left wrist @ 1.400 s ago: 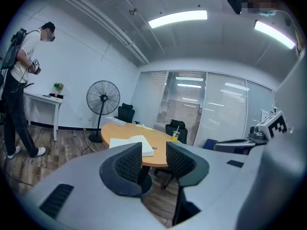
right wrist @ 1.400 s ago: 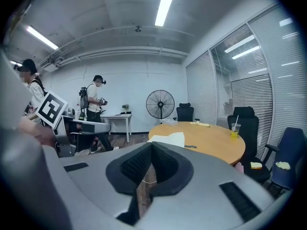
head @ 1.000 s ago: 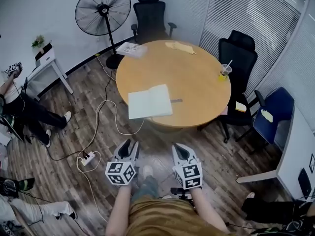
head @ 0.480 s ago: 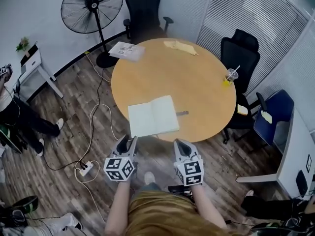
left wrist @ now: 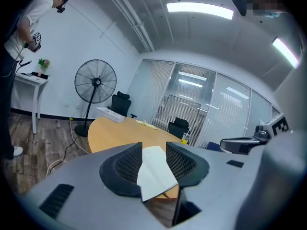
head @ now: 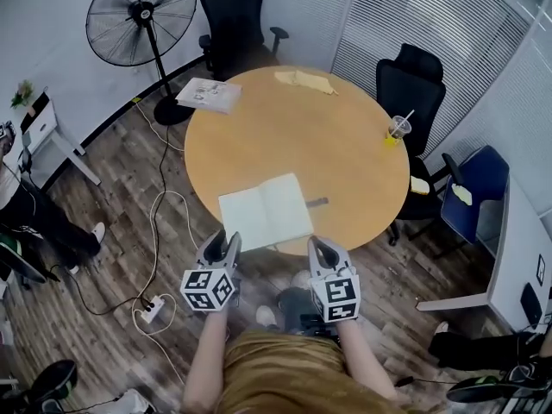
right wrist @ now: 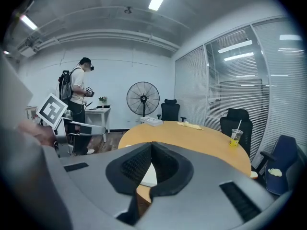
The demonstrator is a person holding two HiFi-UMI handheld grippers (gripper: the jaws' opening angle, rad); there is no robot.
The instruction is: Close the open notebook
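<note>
Head view: notebook (head: 265, 211) lies open at worktop (head: 328, 136) near edge, spine running near-far, just beyond left tongs (head: 221, 243), parted, empty, and right tongs (head: 321, 247), closed, empty.

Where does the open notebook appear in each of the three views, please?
Head view: open notebook on the table's near edge.
Left gripper view: low centre, seen between the jaws.
Right gripper view: white sliver low between the jaws.
Shared landmark: standing fan.
</note>
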